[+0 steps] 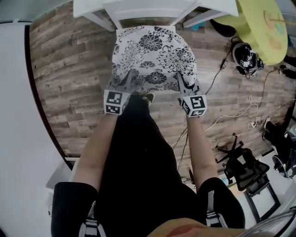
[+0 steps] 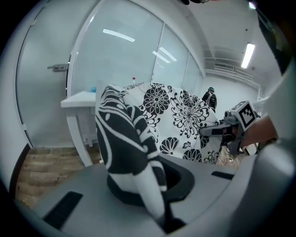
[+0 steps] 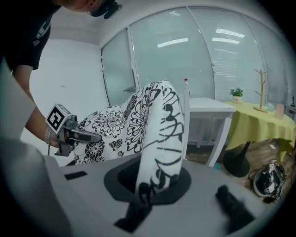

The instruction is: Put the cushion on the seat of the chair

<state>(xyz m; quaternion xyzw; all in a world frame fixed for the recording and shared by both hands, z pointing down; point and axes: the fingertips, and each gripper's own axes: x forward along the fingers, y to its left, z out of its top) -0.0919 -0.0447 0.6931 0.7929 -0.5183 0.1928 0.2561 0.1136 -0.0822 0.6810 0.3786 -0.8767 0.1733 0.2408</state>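
Observation:
The cushion (image 1: 152,58) is white with black flowers and hangs between my two grippers in front of the white chair (image 1: 138,11). It covers the seat, so I cannot tell whether it touches it. My left gripper (image 1: 124,84) is shut on the cushion's near left corner, where a fold of fabric (image 2: 127,148) runs into the jaws. My right gripper (image 1: 181,84) is shut on the near right corner, with fabric (image 3: 159,152) pinched between its jaws. Each gripper view shows the other gripper across the cushion: the right gripper (image 2: 217,131) and the left gripper (image 3: 83,135).
A white table (image 3: 210,107) stands behind the chair. A round table with a yellow cloth (image 1: 261,23) is at the right, with black gear (image 1: 245,55) and cables (image 1: 231,113) on the wooden floor. A black folded stand (image 1: 245,171) lies at lower right. A white wall (image 1: 16,115) runs along the left.

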